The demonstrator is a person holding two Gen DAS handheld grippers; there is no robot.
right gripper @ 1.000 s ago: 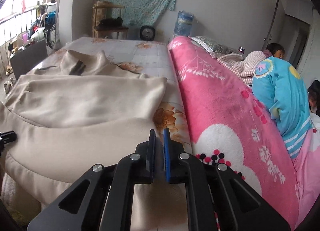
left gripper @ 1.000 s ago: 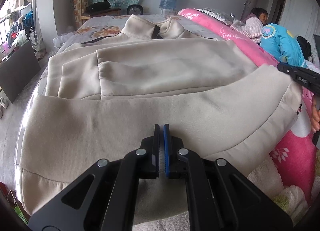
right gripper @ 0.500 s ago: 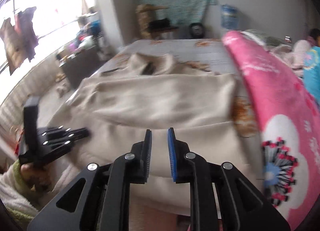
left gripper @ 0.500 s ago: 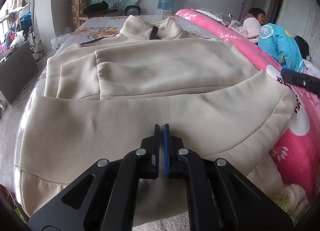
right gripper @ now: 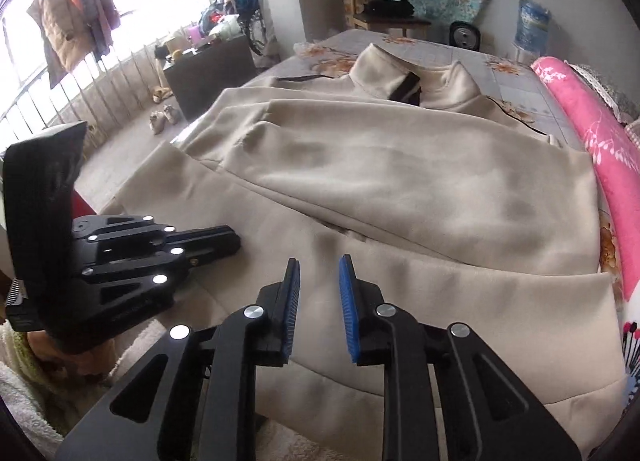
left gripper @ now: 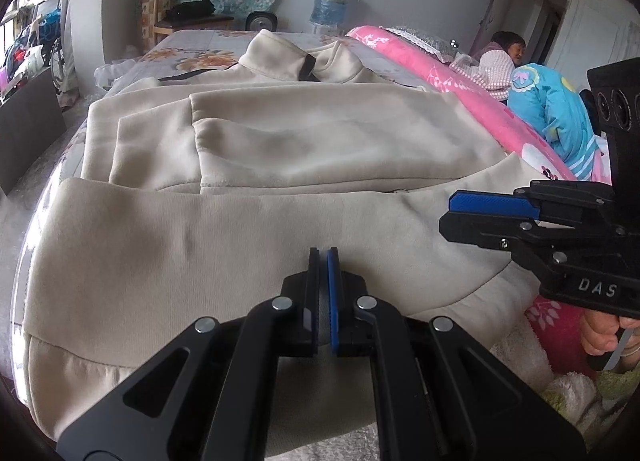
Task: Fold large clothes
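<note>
A large beige jacket (left gripper: 304,141) lies spread on the bed, collar (left gripper: 280,57) at the far end, sleeves folded across the body and the hem nearest me. My left gripper (left gripper: 324,251) hovers over the hem band, shut with nothing between its pads. In the right wrist view it (right gripper: 236,241) shows at the left, pointing across the jacket (right gripper: 420,181). My right gripper (right gripper: 319,261) stands low over the near hem, its jaws opening and nothing between them. It (left gripper: 446,213) reaches in from the right in the left wrist view, held by a hand (left gripper: 600,333).
A rolled pink blanket (left gripper: 424,69) runs along the bed's right side, with a person in blue (left gripper: 560,113) lying beyond it. A water jug (left gripper: 330,1) and a wooden chair (left gripper: 180,1) stand at the far wall. A dark cabinet (right gripper: 208,69) sits left of the bed.
My right gripper swung left from the pink blanket to over the jacket's hem, and its jaws parted. It has come into the left wrist view. The left gripper kept still.
</note>
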